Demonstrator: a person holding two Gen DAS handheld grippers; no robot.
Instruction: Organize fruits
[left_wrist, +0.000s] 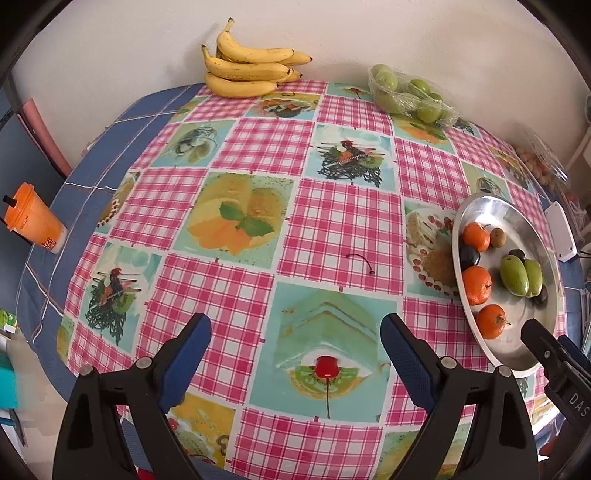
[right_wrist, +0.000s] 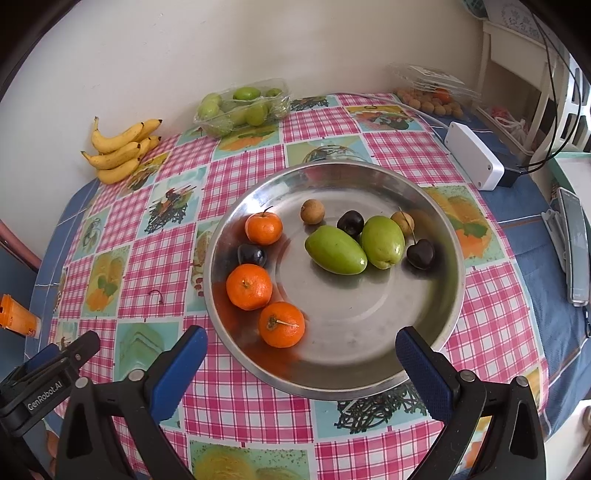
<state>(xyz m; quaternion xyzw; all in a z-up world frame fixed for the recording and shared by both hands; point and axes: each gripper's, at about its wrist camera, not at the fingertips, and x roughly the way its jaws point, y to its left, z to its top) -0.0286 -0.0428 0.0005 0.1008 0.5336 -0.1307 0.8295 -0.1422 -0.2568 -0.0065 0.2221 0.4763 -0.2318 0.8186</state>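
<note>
Right wrist view is showing me the round steel dish (right_wrist: 436, 236) already holding three small oranges (right_wrist: 249, 286), two green fruits (right_wrist: 334, 249) and dark cherries (right_wrist: 420, 254). I am holding both the right gripper (right_wrist: 301, 365) and left gripper (left_wrist: 295, 354) wide and empty. I am judging sorting partly done, since the yellow banana bunch (right_wrist: 118, 151) at ten o'clock and the wrapped tray of green fruit (right_wrist: 242, 107) at eleven are waiting outside.

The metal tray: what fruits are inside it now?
Inside the metal tray: three mandarins, two green fruits, three dark plums, two small brown fruits. Anything beneath them is hidden.
</note>
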